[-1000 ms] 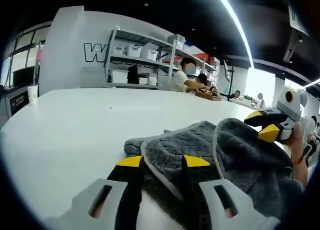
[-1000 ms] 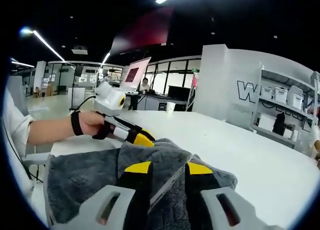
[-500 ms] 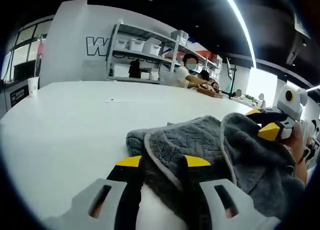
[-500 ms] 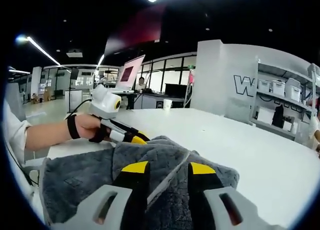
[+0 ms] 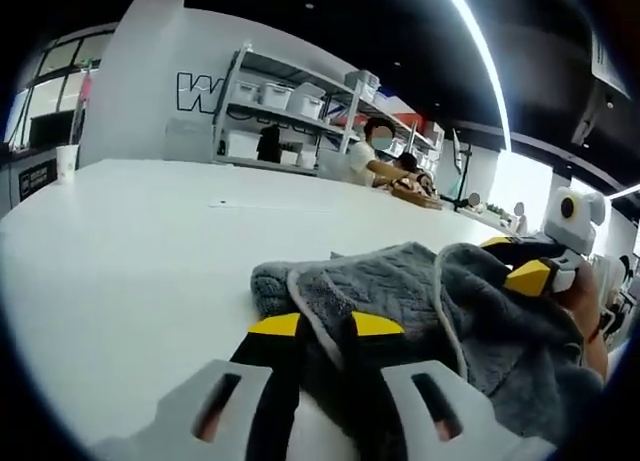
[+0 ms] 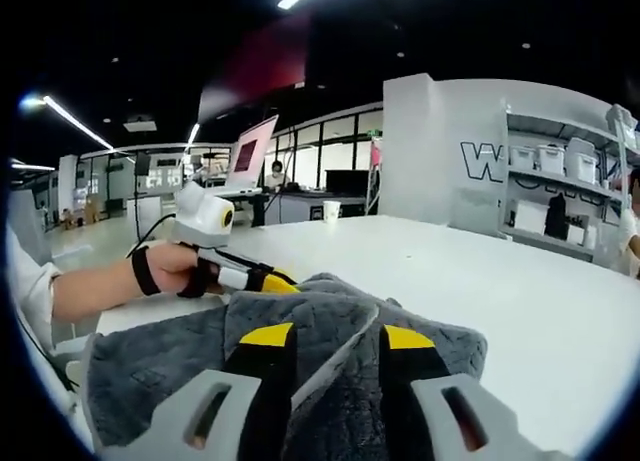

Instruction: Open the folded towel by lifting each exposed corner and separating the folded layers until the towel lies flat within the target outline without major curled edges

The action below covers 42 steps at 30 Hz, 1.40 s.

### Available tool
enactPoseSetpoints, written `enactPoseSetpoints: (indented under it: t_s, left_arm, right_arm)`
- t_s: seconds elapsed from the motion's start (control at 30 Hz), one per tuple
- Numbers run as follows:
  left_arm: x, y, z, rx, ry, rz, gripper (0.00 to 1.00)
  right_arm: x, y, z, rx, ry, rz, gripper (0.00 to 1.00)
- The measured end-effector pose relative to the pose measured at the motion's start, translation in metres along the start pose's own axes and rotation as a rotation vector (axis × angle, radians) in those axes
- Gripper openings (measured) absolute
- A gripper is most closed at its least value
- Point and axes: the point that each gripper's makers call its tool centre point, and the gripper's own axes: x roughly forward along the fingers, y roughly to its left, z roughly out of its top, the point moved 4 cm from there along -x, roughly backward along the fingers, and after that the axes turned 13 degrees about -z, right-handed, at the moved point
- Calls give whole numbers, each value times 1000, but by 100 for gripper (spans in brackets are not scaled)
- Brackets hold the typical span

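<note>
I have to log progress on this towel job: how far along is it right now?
Early stage. Done: each gripper has closed on an edge of the grey towel; the left gripper pinches its pale-trimmed edge, the right gripper another edge. In hand: separating the layers. Left: the towel is bunched on the white table, not flat; no outline is visible.
</note>
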Motion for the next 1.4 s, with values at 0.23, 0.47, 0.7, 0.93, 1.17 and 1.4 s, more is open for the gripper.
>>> enactPoseSetpoints:
  t_s: [0.23,0.47,0.7,0.93,1.17,1.4]
  left_arm:
    - [-6,-4,6,-58,-78,-31,2]
    - [-1,-14,1,-33,-56,-60,7]
    - [4,-15,-5,-5,-16,-38,13]
    - [5,-20,-6,-7,-23,-41,9]
    - [7,-7,-1,-31,-30,-47,2]
    - [6,-5,-1,-27,-26,-44,2]
  right_arm:
    - [2,-2,-3,42,12,-1,28]
    - [3,1,-1,68,8,22,29]
    - [2,1,1,104,1,26,34]
    - [7,1,-4,144,19,31,34]
    - [11,0,-11,175,66,20,23]
    - [7,-4,-9,202,49,5,18]
